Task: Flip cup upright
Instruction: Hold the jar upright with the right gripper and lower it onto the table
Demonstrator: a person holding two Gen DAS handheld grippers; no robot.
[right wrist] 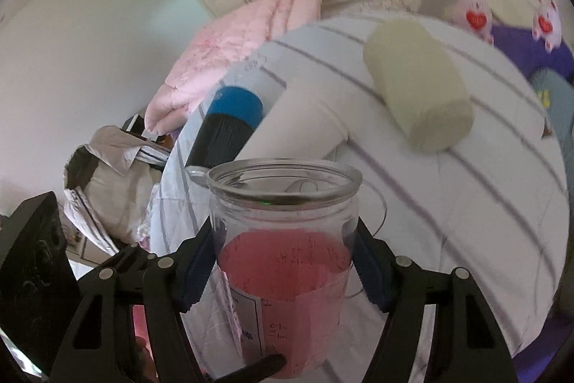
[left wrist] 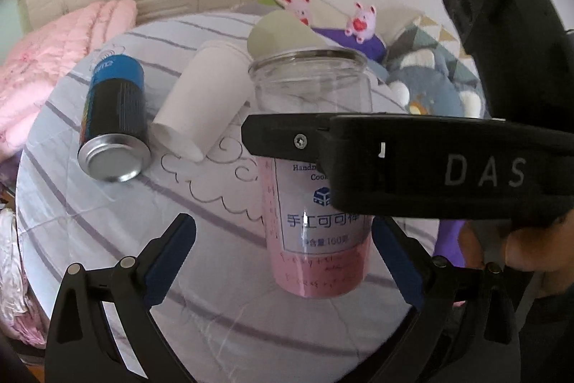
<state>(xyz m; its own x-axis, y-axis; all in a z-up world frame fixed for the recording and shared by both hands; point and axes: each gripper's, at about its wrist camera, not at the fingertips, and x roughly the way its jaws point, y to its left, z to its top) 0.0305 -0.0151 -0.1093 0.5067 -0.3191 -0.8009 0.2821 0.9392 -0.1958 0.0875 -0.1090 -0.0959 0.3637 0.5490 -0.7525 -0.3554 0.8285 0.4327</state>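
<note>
The cup (left wrist: 312, 174) is clear glass with pink paper inside and a white label with blue print. The bed sheet (left wrist: 201, 218) is white with grey-purple stripes and a drawn cloud outline. The can (left wrist: 114, 117) is black with a blue top part and a silver end. The paper cup (left wrist: 201, 103) is white, and the roll (right wrist: 419, 85) looks pale cream, maybe slightly green. The quilt (left wrist: 46, 60) is pink. The fingers (right wrist: 193, 271) have dark blue pads.
</note>
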